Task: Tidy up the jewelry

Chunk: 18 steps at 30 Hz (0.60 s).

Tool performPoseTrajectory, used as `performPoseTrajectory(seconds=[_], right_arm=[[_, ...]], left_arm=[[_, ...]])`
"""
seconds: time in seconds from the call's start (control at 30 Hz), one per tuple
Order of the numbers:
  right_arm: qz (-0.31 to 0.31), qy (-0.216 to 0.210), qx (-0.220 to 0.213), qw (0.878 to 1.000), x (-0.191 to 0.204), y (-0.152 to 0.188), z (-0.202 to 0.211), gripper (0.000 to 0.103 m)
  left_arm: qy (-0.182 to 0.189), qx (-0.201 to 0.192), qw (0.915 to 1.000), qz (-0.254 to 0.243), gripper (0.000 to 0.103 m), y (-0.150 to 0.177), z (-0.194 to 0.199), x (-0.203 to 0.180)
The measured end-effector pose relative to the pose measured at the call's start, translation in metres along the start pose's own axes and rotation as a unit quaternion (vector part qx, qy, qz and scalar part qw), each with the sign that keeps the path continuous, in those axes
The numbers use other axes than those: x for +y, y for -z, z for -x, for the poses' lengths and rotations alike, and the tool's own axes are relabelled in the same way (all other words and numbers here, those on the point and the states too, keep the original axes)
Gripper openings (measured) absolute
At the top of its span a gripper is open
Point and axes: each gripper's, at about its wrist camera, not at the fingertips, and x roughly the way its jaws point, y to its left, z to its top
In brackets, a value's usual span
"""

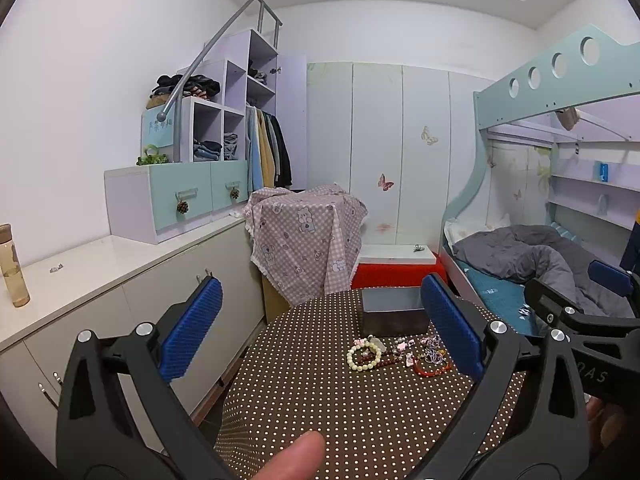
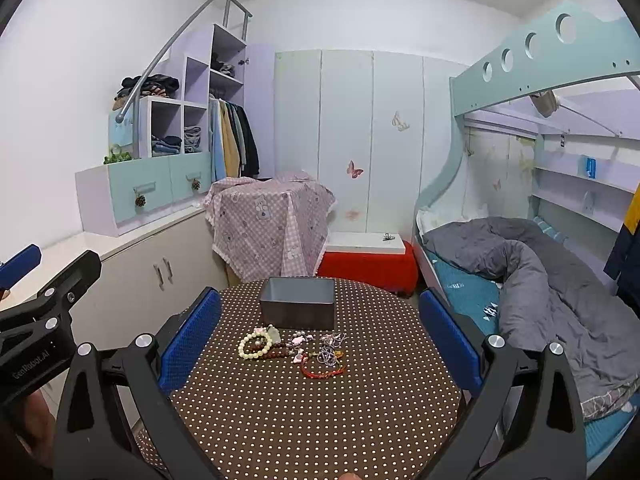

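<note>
Both tongs (image 2: 320, 340) agape, jewelry (image 2: 294, 348) ahead between

Left gripper (image 1: 320, 332), right gripper (image 2: 320, 336): black frames, silver screws, ribbed blue pads (image 1: 192, 330). White "GenRobot.AI" lettering lower left in right view. Bare thumb (image 1: 294, 458) bottom centre.

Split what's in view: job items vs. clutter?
Job:
- cream bead bracelet
- dark red bead strand
- red cord bracelet
- pink charms
- grey box
- left tongs, right tongs, both open

Clutter:
- water bottle
- checked cloth
- grey duvet
- red stool
</note>
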Motion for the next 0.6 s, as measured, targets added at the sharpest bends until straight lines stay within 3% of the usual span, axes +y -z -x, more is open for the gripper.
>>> performPoseTrajectory(seconds=[0.6], right_arm=[[0.007, -0.002, 0.008, 1.000, 0.002, 0.001, -0.011, 0.095]], left_arm=[[0.003, 0.014, 0.9999, 0.000, 0.097, 0.016, -0.009, -0.006]])
